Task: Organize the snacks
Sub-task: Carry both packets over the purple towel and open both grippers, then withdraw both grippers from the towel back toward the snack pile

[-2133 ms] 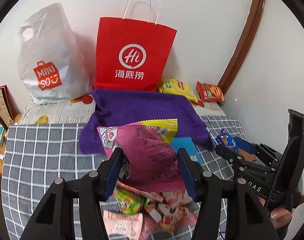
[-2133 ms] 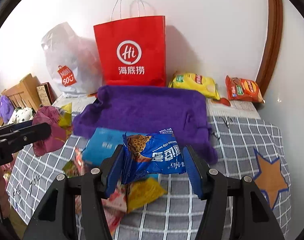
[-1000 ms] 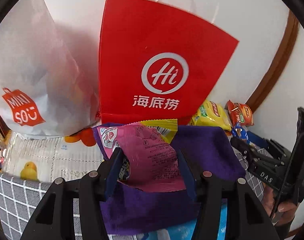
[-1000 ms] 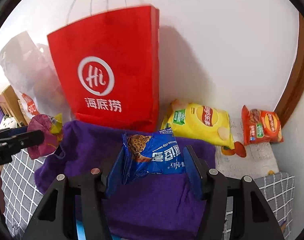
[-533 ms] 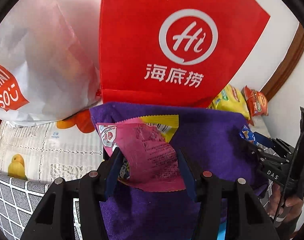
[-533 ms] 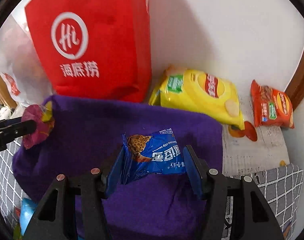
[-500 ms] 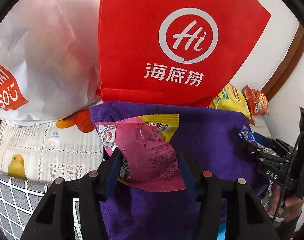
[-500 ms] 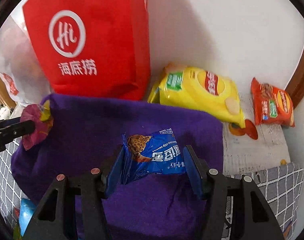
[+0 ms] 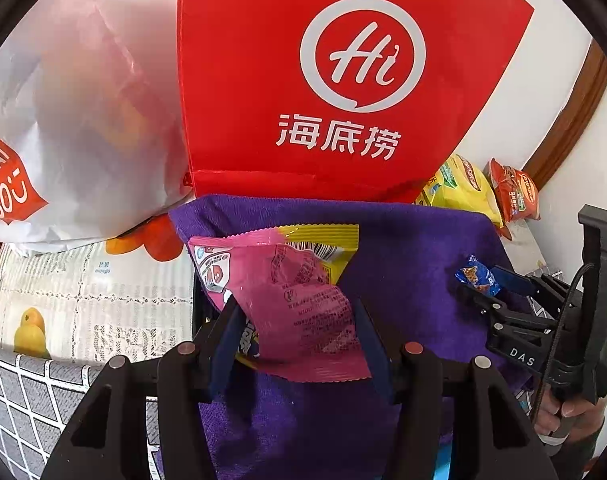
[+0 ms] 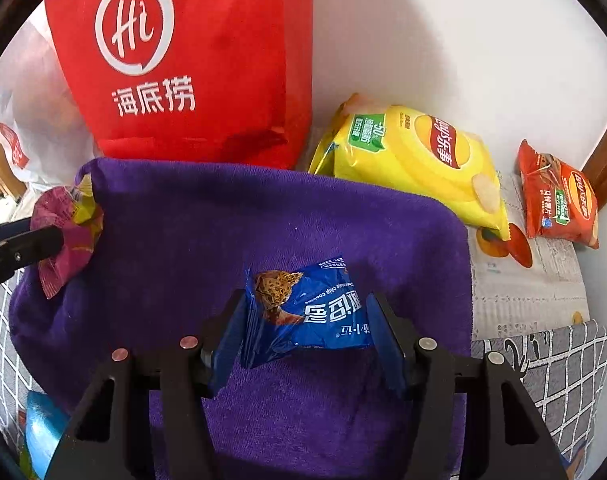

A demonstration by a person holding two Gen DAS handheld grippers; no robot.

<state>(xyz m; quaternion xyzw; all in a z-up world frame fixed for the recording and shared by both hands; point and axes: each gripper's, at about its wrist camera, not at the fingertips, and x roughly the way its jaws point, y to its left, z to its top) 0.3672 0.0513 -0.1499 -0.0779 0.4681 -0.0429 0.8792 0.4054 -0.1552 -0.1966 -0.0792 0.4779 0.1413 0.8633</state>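
the left gripper point(image 9: 299, 336) fingers clamp one pink snack packet point(image 9: 295, 304) over the purple towel point(image 10: 231, 224) near its left edge. the right gripper point(image 10: 307, 340) fingers pinch one blue cookie packet point(image 10: 307, 312) above the towel's open middle. behind stand one red paper bag point(image 10: 191, 60), contents hidden, and two chip bags: yellow point(image 10: 415, 156), orange point(image 10: 555, 200).

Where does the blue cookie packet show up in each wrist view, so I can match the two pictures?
Left wrist: the blue cookie packet is small at the right edge, held in the right tongs over the purple towel.
Right wrist: the packet fills the lower centre, clamped between the right tongs above the towel.
Shared landmark: the red Hi paper bag behind the towel.
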